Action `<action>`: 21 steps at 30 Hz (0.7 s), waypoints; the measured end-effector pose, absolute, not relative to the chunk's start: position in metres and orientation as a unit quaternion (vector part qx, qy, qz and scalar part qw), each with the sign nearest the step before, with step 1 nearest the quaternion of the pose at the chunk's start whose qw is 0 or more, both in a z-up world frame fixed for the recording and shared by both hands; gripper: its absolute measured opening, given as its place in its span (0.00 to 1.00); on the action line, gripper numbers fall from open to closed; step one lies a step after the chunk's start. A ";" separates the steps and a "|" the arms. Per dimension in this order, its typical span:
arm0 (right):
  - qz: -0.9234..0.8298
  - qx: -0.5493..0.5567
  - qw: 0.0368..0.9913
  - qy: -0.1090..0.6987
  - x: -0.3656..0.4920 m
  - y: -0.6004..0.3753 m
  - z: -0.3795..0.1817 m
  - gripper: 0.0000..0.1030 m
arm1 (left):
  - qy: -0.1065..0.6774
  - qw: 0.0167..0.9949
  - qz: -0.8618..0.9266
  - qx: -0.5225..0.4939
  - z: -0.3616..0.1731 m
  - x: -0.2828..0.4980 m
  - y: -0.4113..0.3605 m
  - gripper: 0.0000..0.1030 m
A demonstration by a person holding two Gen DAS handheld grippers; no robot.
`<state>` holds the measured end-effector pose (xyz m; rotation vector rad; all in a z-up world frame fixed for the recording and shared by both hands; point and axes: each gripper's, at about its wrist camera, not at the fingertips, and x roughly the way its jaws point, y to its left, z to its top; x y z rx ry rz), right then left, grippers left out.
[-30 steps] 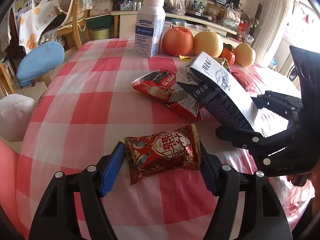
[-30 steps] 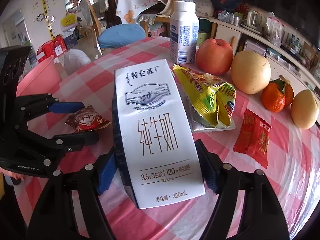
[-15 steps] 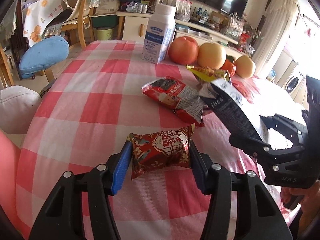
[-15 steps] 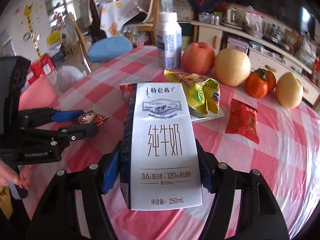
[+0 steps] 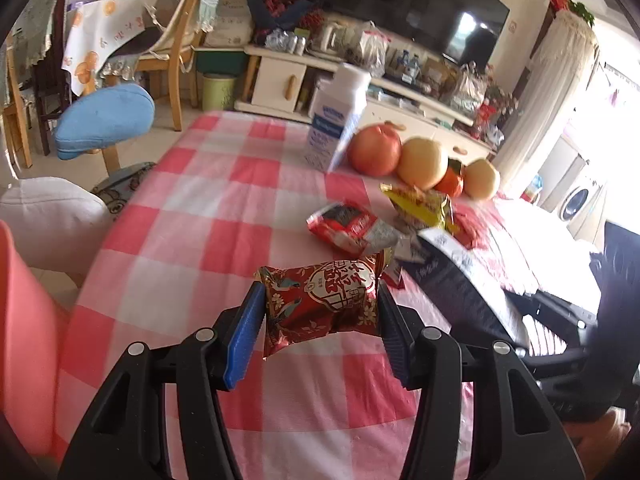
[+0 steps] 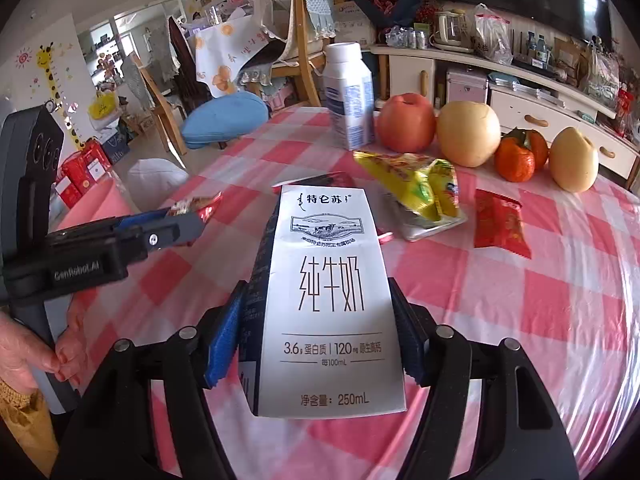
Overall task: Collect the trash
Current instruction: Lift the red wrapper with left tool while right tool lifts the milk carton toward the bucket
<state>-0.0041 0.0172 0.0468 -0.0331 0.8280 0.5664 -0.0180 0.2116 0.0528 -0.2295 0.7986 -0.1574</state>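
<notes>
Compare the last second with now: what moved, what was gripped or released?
Left gripper lifted the red patterned snack packet off the checked tablecloth; right gripper raised the white milk carton too. Both grips unchanged; nothing released. Fruit and wrappers stayed.

Black two-finger grippers with blue pads

The left gripper and right gripper show silver screws; "GenRobot.AI" marks the left one's side.
</notes>
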 end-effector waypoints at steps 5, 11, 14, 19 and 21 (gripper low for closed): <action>0.281 -0.010 0.879 0.385 -0.013 0.033 0.059 0.65 | 0.365 0.920 -0.061 -0.130 0.069 -0.026 0.232 0.54; 0.309 -0.007 0.879 0.365 -0.025 0.071 0.084 0.65 | 0.335 0.928 -0.021 -0.159 0.088 -0.039 0.271 0.54; 0.334 -0.015 0.873 0.354 -0.032 0.104 0.095 0.65 | 0.320 0.929 0.006 -0.184 0.096 -0.048 0.301 0.54; 0.380 -0.044 0.858 0.342 -0.043 0.164 0.111 0.65 | 0.295 0.926 0.077 -0.221 0.104 -0.068 0.357 0.54; 0.397 -0.057 0.852 0.336 -0.049 0.189 0.116 0.65 | 0.289 0.922 0.113 -0.230 0.105 -0.075 0.379 0.54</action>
